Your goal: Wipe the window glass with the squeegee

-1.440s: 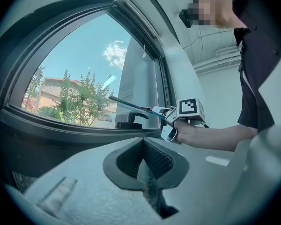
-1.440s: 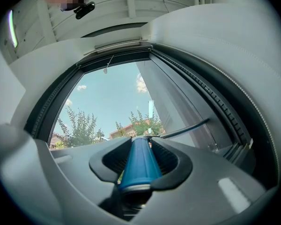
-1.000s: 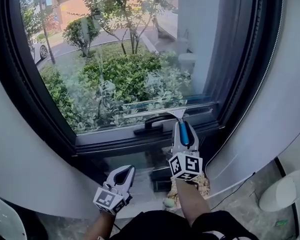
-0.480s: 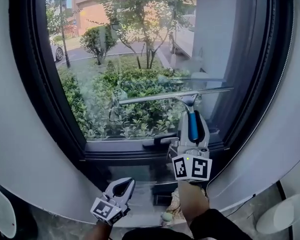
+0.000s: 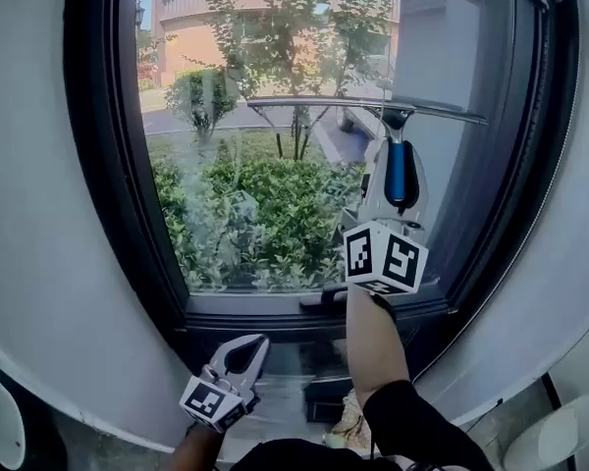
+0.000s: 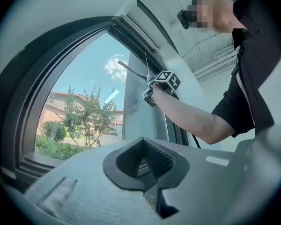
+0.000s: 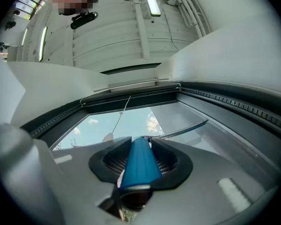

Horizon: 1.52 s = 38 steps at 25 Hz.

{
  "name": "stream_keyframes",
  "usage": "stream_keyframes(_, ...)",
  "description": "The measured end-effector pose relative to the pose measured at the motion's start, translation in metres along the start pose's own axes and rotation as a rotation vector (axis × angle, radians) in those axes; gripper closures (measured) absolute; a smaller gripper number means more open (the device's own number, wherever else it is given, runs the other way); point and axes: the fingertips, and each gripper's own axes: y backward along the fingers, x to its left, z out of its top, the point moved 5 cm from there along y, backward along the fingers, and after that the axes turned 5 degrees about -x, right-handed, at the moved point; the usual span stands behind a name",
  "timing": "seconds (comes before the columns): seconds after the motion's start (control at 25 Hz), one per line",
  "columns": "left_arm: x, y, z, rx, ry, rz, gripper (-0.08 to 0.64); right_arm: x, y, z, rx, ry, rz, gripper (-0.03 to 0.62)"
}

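Squeegee is up near the top of the glass, its blue handle clenched between the jaws of the right tool. The blade runs left to right, nearly level and dipping a little at its right end. The handle points down from it toward the sill. The blade spans the middle and right of the pane. Its right tip is close to the dark frame, and a strip of glass lies uncovered beyond its left tip. Whether the rubber edge presses on the glass I cannot tell. Nearly all the pane lies below the blade, so the coming stroke looks like a straight pull down with the blade kept level. The left tool hangs low and near, well apart from the glass, jaws together on nothing.
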Motion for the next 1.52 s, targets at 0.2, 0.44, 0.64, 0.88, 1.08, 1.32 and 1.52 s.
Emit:
stream_keyframes(0.2,0.005,-0.004,0.007,-0.016,-0.015,-0.003,0.558,0.017,-0.028,0.013,-0.07,0.027,0.006,0.46)
stream_keyframes(0.44,0.011,0.001,0.003,-0.018,-0.018,0.016,0.558,0.02,-0.049,0.012,-0.077,0.01,0.008,0.46)
stream_keyframes(0.64,0.007,0.0,0.005,-0.021,-0.024,0.022,0.558,0.019,-0.047,0.009,-0.062,-0.016,0.0,0.46)
stream_keyframes(0.88,0.003,0.001,0.003,-0.003,-0.025,0.013,0.558,0.021,-0.045,0.007,-0.058,0.016,0.0,0.46)
stream_keyframes(1.08,0.001,0.004,0.002,-0.006,-0.021,0.016,0.558,0.02,-0.04,0.007,-0.043,0.005,-0.004,0.46)
stream_keyframes(1.32,-0.006,0.003,0.001,0.003,-0.011,0.005,0.558,0.014,-0.028,0.004,-0.025,0.009,-0.011,0.46)
stream_keyframes(1.52,-0.009,-0.002,0.001,0.001,-0.013,-0.008,0.558,0.01,-0.019,0.001,-0.012,0.007,-0.017,0.46)
